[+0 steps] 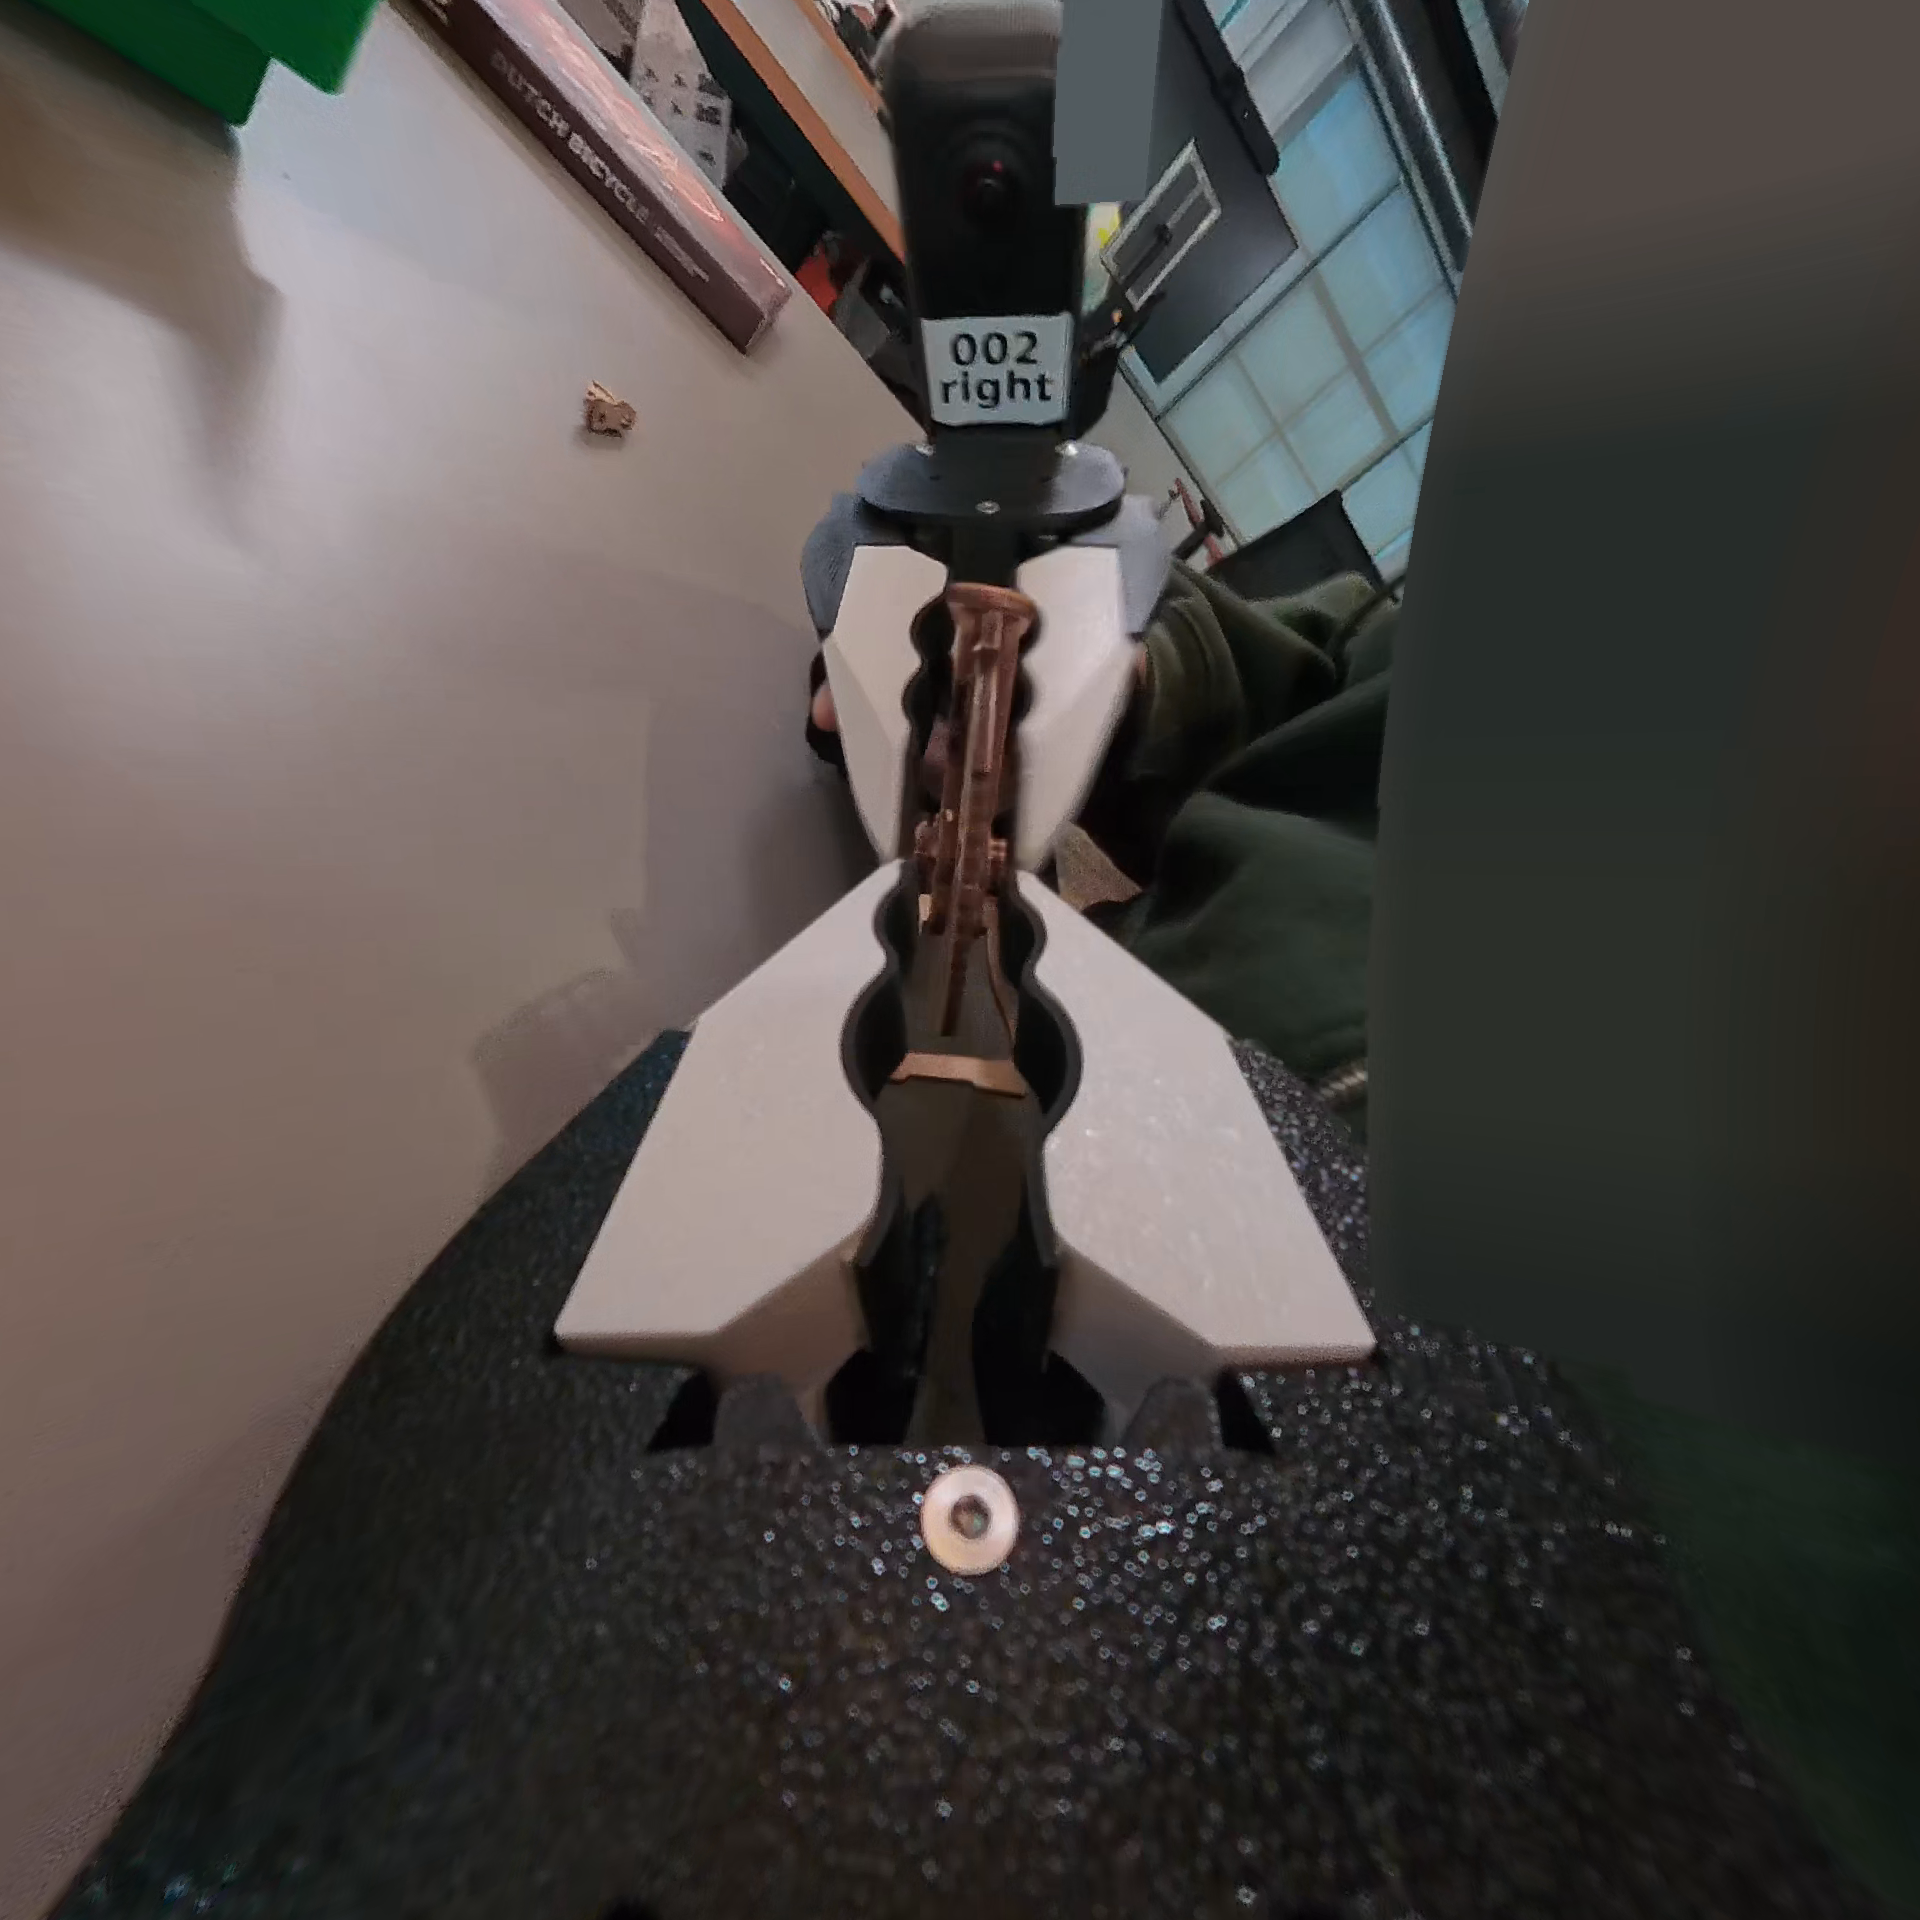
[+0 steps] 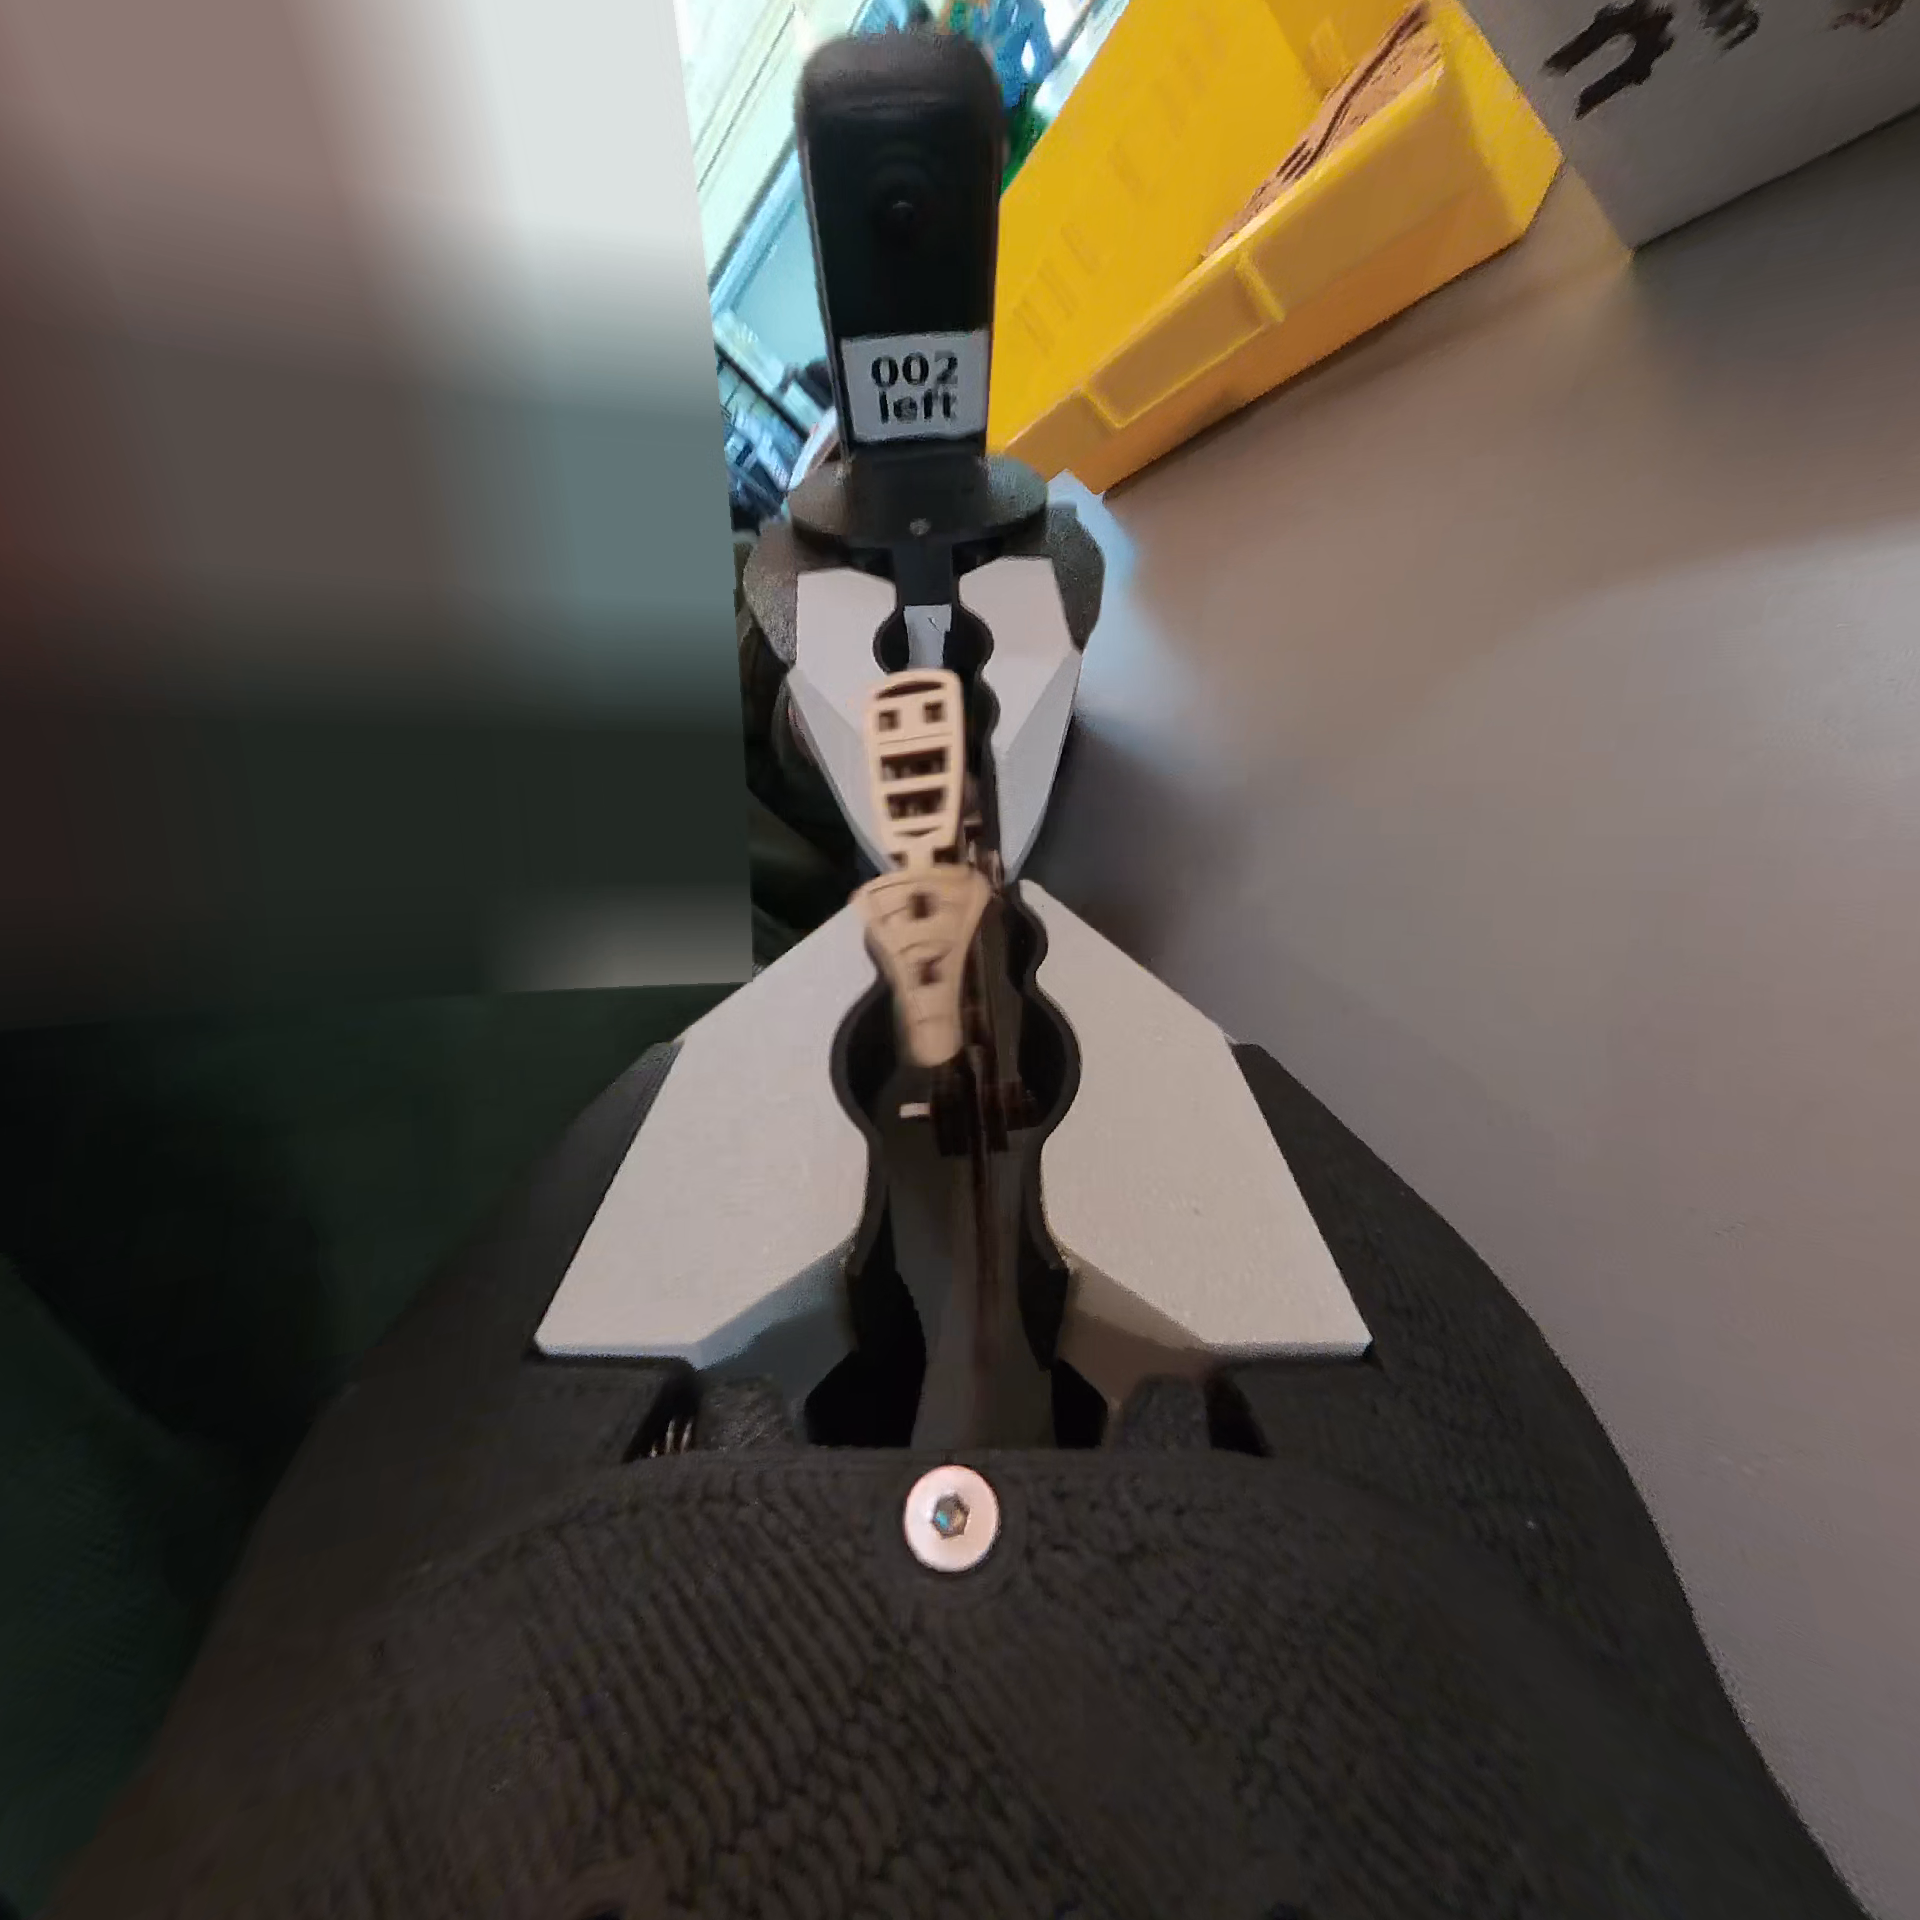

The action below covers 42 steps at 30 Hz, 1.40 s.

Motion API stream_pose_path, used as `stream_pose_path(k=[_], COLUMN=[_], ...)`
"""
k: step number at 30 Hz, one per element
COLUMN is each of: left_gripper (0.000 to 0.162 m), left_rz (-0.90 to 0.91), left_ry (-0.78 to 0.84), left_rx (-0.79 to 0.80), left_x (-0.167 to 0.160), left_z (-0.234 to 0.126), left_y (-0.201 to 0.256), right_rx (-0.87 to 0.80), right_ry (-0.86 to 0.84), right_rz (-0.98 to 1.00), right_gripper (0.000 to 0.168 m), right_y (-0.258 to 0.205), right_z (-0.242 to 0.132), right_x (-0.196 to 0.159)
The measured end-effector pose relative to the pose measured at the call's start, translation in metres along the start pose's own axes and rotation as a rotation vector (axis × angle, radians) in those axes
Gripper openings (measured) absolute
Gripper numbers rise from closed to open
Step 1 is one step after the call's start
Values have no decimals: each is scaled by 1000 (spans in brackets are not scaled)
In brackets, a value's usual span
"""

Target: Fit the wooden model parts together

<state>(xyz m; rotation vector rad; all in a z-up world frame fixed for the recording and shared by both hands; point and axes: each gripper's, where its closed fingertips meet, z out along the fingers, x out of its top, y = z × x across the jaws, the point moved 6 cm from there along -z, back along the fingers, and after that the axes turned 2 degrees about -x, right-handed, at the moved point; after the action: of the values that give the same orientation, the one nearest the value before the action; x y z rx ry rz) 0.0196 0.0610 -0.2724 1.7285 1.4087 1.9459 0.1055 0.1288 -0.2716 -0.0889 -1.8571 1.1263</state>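
Note:
My two grippers face each other tip to tip above the grey table (image 1: 312,779). A thin brown wooden model part (image 1: 977,748) runs edge-on between them, from my left gripper (image 1: 956,899) into the right gripper (image 1: 966,857). Both hold it with the fingers nearly closed. In the right wrist view the same piece shows a pale flat wooden part with cut-out slots (image 2: 914,748), reaching from my right gripper (image 2: 935,904) into the left gripper (image 2: 951,857). A small loose wooden piece (image 1: 608,407) lies on the table to the far left.
A brown flat box (image 1: 644,197) and a green bin (image 1: 208,62) stand at the table's far side. A yellow bin (image 2: 1247,260) with wooden sheets and a white box (image 2: 1714,104) stand at the back right. A dark green sleeve (image 1: 1247,748) is behind the right gripper. My left and right fingertips are right by each other.

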Motion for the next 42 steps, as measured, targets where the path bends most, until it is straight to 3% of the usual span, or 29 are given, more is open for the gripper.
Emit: stream_pose_path(k=[2, 5, 10, 16, 22, 27, 33, 37, 39, 42], left_gripper=[14, 14, 13, 13, 14, 14, 14, 14, 13, 13], left_rz=[-47, -153, -304, -379, -429, -421, -283, -63, 92, 431], left_ry=[23, 98, 185, 201, 255, 288, 396, 564, 640, 627], left_rx=[-5, -26, -86, -172, -329, -323, -257, -126, -18, 307], left_x=[3, 12, 22, 25, 34, 39, 49, 58, 62, 65], left_z=[-2, -13, -24, -26, -27, -26, -28, -34, -35, -31], left_y=[-4, -14, -25, -26, -24, -27, -25, -15, -7, 3], right_rx=[-20, -73, -303, -640, -665, -634, -542, -473, -439, -406], right_ry=[76, 210, 425, 487, 466, 470, 511, 525, 528, 548], right_rz=[-18, -96, -410, -839, -1054, -1135, -1133, -1121, -1121, -1114], right_gripper=[42, 49, 53, 53, 50, 45, 43, 42, 42, 40], right_y=[1, -1, -9, -13, -17, -10, 3, 12, 18, 23], right_z=[-3, -18, -53, -69, -63, -66, -71, -72, -73, -76], right_x=[7, 15, 25, 31, 35, 46, 65, 78, 85, 94])
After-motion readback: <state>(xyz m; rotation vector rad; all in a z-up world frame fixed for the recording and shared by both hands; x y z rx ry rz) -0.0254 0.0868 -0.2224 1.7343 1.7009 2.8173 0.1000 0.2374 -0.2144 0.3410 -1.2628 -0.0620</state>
